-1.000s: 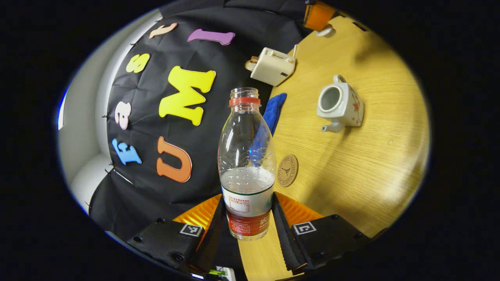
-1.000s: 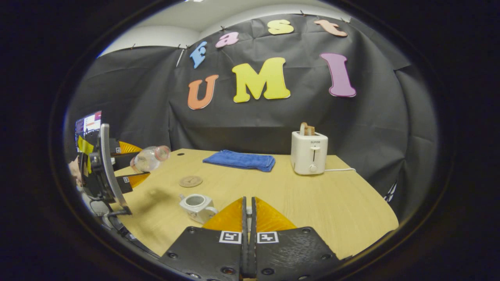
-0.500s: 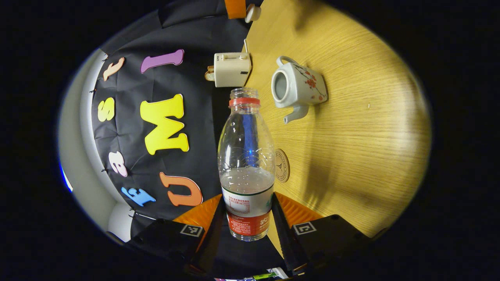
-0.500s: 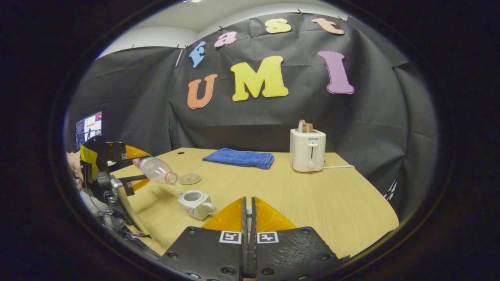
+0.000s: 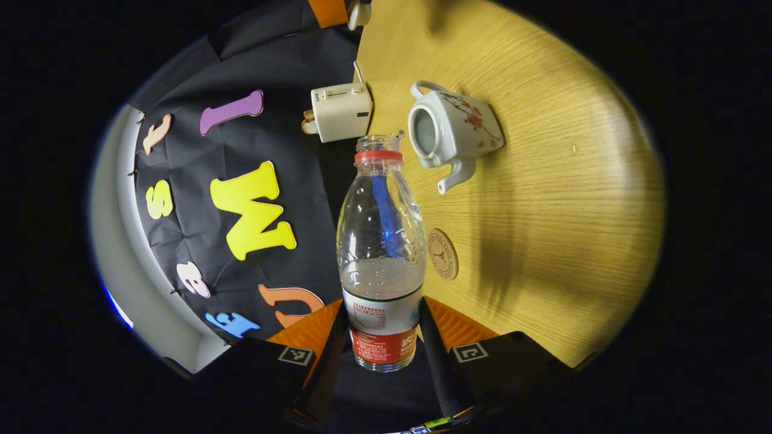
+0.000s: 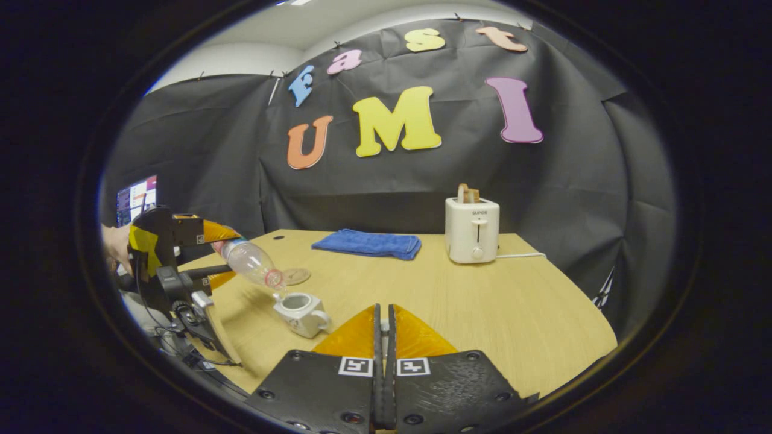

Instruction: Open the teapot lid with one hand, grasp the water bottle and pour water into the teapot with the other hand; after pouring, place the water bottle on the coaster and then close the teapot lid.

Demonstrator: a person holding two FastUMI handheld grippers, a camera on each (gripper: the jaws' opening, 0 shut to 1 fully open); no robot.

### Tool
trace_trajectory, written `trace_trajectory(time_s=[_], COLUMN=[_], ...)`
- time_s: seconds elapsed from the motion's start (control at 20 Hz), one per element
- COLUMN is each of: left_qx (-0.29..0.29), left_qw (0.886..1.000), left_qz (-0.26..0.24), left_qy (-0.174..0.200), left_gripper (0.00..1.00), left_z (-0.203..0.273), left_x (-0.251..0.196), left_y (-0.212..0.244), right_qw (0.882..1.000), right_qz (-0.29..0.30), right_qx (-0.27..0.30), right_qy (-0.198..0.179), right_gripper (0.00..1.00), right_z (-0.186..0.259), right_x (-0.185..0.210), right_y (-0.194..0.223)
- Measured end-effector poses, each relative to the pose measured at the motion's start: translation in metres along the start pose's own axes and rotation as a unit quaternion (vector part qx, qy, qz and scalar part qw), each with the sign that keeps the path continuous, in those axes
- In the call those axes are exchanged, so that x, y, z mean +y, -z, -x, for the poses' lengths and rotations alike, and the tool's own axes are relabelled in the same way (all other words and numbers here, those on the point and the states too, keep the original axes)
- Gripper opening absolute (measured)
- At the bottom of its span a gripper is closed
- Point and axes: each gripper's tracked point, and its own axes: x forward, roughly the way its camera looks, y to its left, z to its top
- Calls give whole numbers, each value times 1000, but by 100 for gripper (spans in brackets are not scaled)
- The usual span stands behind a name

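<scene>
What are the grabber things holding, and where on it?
The left gripper holds the water bottle by its lower, labelled part, near the base. The right gripper has its fingers together on a small white thing, perhaps the teapot's lid; too little shows to tell.

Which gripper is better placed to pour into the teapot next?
Left. The left gripper is clamped on the water bottle, whose mouth is tilted just above the open teapot.

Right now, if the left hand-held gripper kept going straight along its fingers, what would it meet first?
Probably the teapot: the left hand-held gripper points along the water bottle, whose open mouth hangs just above the teapot's lidless opening. Depth is uncertain.
</scene>
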Motion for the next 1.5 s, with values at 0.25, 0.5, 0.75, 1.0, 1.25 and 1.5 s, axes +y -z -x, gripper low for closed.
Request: trace_trajectory(time_s=[0.25, 0.5, 0.75, 1.0, 1.25, 1.5], left_qx=[5, 4, 9, 14, 18, 15], left_qw=[999, 998, 995, 991, 988, 987], left_qz=[-35, -65, -94, -128, -147, -155], left_qy=[-3, -22, -31, -32, -38, -43], left_gripper=[69, 69, 69, 68, 69, 69], left_z=[0, 1, 3, 0, -1, -1], left_x=[-1, -7, -8, 2, 10, 14], left_y=[-1, -1, -1, -1, -4, -9], right_qw=[1000, 1000, 1000, 1000, 1000, 1000], right_qz=[-5, -6, -9, -9, -12, -18], right_qx=[-4, -4, -5, -7, -4, -2], right_qy=[0, 0, -2, -4, -4, -10], right_gripper=[0, 0, 0, 0, 0, 0], right_z=[2, 3, 4, 5, 5, 6], right_x=[-2, -4, -3, -2, -3, -1], right_y=[-1, 0, 0, 0, 3, 5])
